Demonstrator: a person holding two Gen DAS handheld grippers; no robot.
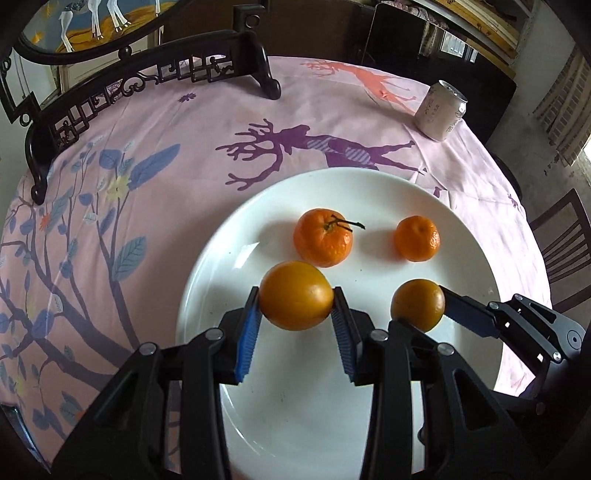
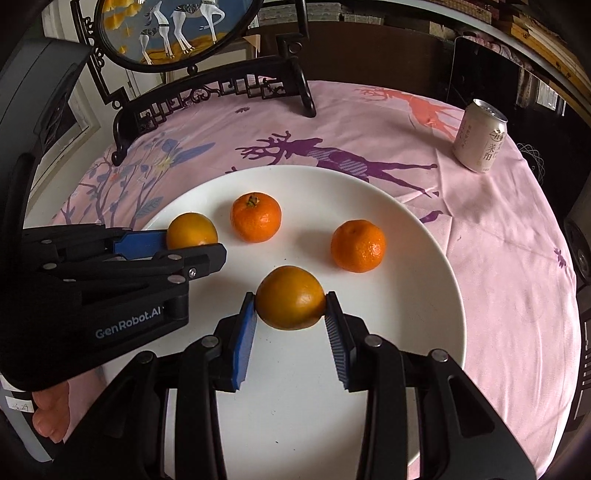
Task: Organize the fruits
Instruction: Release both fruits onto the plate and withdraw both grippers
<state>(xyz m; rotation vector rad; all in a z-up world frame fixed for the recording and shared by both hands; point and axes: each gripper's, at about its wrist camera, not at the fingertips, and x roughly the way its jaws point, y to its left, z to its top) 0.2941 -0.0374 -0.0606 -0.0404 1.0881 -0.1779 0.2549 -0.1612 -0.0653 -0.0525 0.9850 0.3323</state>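
Grippers (image 1: 295, 306) (image 2: 290, 299) level, each clasping orange (image 1: 295, 304) (image 2: 290, 297)

Could not read the tiny print on the can (image 2: 480, 142). Lost the near rim of the plate (image 1: 207, 266) under the left claw (image 1: 295, 306). Saw only part of the round picture (image 2: 173, 29), cut by the top edge.

Pink-clothed table (image 1: 207, 122) with white plate (image 1: 369, 192), can (image 1: 441, 110), carved stand (image 1: 147, 77).

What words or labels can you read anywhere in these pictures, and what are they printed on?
"GenRobot.AI": white lettering on the black body of the left tool.
Drink can: vertical East Asian characters under a round emblem, too small and blurred to read.
Nothing else carries readable text.
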